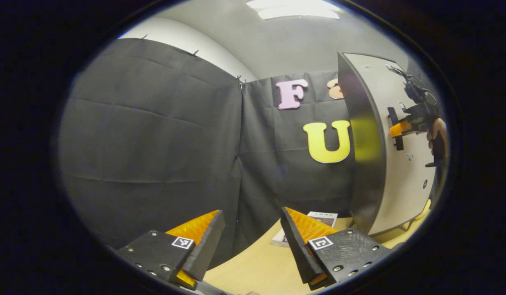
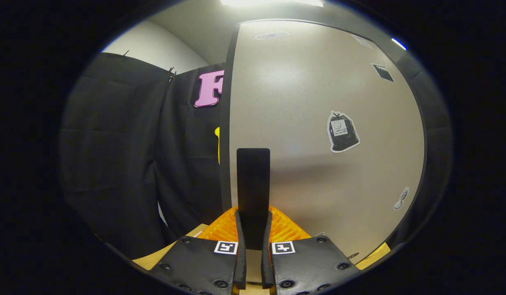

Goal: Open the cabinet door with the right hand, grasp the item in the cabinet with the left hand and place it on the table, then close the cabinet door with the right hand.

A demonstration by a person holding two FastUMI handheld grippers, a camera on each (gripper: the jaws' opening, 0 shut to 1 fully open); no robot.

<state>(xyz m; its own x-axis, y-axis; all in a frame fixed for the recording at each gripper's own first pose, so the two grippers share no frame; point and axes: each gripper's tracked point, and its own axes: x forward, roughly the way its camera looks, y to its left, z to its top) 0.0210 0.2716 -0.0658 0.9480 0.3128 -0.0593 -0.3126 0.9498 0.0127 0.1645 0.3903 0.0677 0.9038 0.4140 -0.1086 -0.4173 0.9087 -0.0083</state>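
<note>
Clamping the handle (image 2: 253,192), the right gripper (image 2: 253,229) in the right gripper view has both fingers pressed on that dark upright bar, which stands out from the door (image 2: 318,123) near its left edge; stickers dot the door to the right of the handle, and the table (image 2: 171,250) shows below it. In the left gripper view, the left gripper (image 1: 253,237) hangs released, its 2 fingers wide apart with nothing between them, low and left of the door (image 1: 400,172), which looks swung partly out, its dark edge facing the camera. The right gripper (image 1: 404,128) and a hand (image 1: 437,133) sit at the handle (image 1: 396,129) on the door's face. A leaflet (image 1: 318,223) lies on the table (image 1: 257,266) just left of the door's foot. The item is hidden, so I cannot tell where in the cabinet it sits. Judged from here, pulling off the hinge's arc could slip the fingers off the handle, and reaching in before the door clears could knock the left gripper against its edge.
</note>
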